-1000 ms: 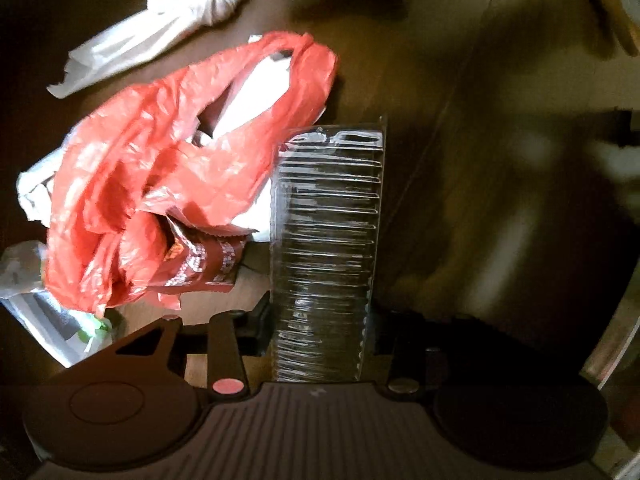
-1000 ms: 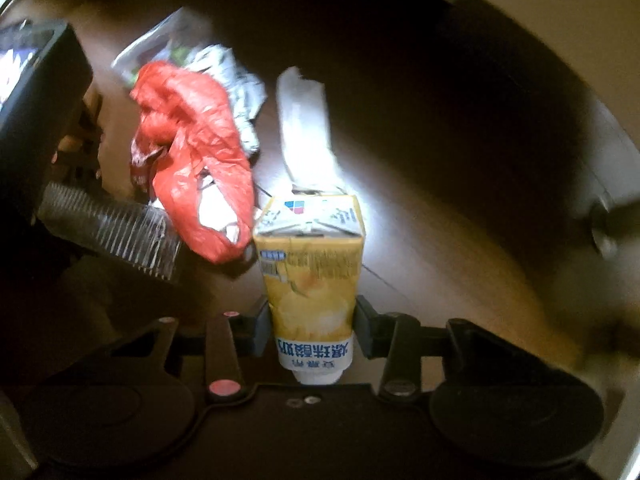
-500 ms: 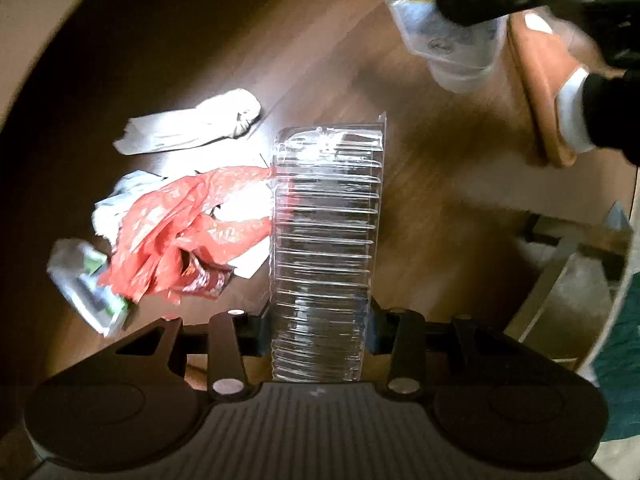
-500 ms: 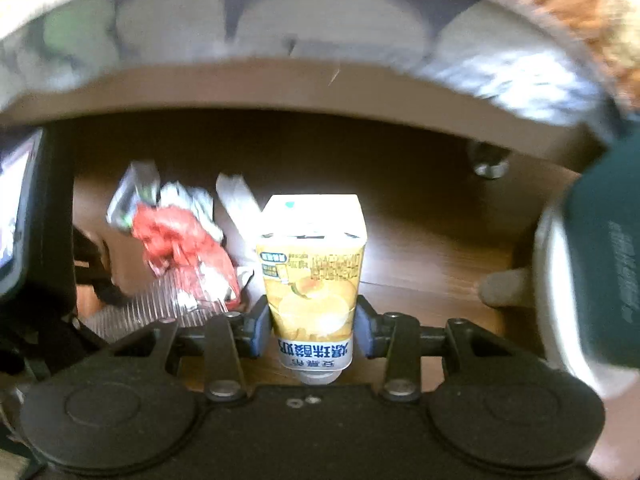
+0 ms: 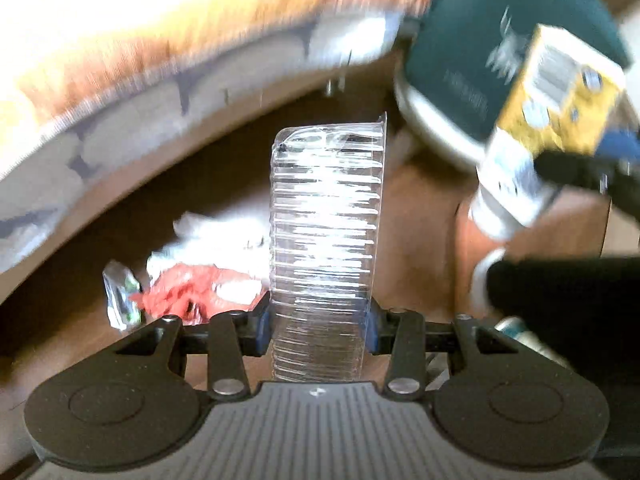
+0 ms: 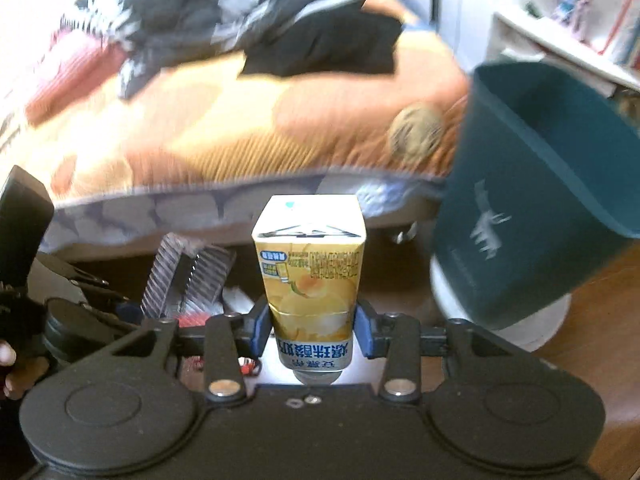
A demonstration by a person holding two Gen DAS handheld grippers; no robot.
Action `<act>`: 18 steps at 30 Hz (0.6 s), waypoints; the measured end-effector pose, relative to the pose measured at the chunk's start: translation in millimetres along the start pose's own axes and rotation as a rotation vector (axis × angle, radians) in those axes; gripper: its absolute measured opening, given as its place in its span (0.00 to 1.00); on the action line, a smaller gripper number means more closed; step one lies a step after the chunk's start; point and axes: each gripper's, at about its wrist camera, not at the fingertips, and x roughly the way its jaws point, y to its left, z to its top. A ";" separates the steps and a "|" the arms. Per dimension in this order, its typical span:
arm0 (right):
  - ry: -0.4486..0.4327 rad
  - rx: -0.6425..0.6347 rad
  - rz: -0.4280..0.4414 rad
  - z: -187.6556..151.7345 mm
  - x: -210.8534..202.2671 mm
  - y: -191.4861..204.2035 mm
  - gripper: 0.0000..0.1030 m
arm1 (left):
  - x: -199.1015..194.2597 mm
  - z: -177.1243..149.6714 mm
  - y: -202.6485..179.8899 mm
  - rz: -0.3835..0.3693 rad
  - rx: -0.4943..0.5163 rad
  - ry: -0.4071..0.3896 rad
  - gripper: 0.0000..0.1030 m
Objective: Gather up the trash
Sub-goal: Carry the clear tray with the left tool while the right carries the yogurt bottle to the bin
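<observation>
Bedroom: bed (image 6: pixel 224 136) w/ clothes (image 6: pixel 320 40)

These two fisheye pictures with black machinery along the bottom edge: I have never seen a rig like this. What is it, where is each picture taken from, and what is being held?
There is no robot. A person holds a two-finger gripper in each hand, and each carries a camera looking along its fingers.

The left view shows the left gripper clamped on a clear ribbed plastic tray. Below, on the wooden floor, lie a red plastic bag and white wrappers.

The right view shows the right gripper clamped on a yellow drink carton. A dark teal trash bin stands to its right, beside a bed with an orange blanket.
</observation>
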 end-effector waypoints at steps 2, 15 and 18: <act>-0.050 0.017 -0.007 2.6 -23.2 -8.7 0.40 | -22.3 6.8 -16.3 0.008 -0.011 -0.051 0.40; -0.334 0.097 -0.103 38.9 -123.1 -94.1 0.40 | -136.6 94.7 -130.4 0.049 0.105 -0.323 0.40; -0.358 0.125 -0.131 49.3 -126.3 -118.6 0.40 | -152.3 123.4 -155.8 0.027 0.128 -0.379 0.41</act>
